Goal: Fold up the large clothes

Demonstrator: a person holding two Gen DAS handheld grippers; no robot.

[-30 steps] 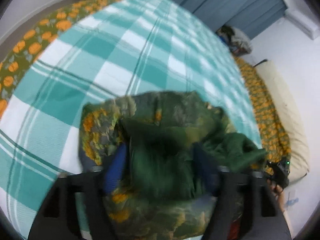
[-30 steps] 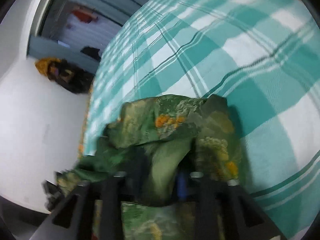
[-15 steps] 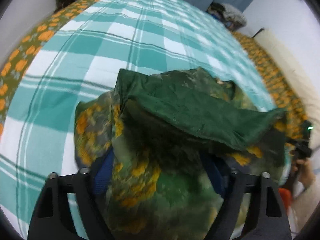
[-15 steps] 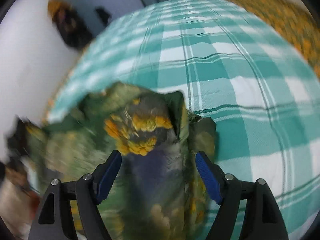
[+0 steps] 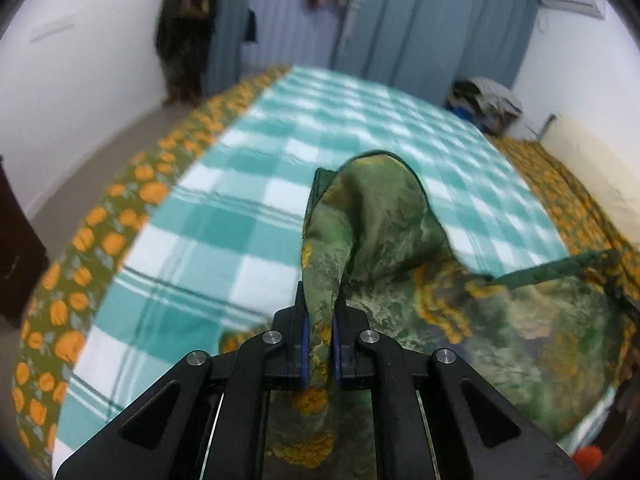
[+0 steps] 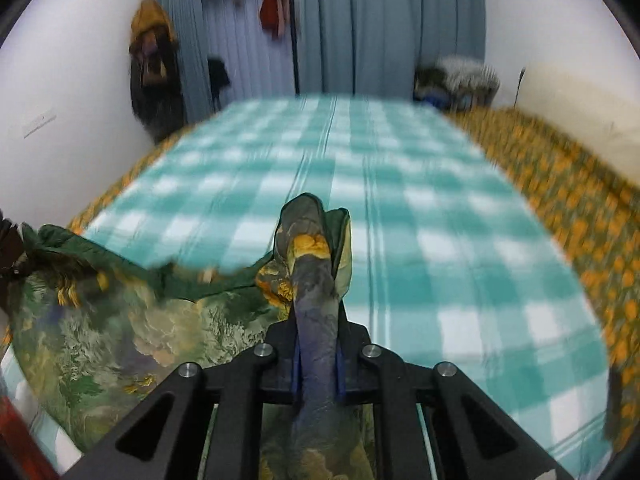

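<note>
Left wall: white and bare, with a dark coat hanging near the far corner; in the right wrist view a yellow-topped garment hangs in the same place.
Bed edge, left: a green bedspread printed with orange flowers shows as a border along the bed's side.
Bed top: a teal and white checked blanket covers the bed from the near end to the far end, and its far half is blurred.
Left claw: clenched on a bunched fold of the green floral garment, which rises in a peak above the blue pads.
Garment: held up over the near end of the bed, it stretches to the right in the left wrist view, with a dark green hem along its top.
Right claw: clenched on another bunched corner of the same garment, whose cloth spreads away to the left.
Back wall: blue-grey curtains, with red clothing hanging in a gap.
Far right corner: a heap of blurred belongings.
Right wall: white, with a cream pad leaning along it beside the bed.
</note>
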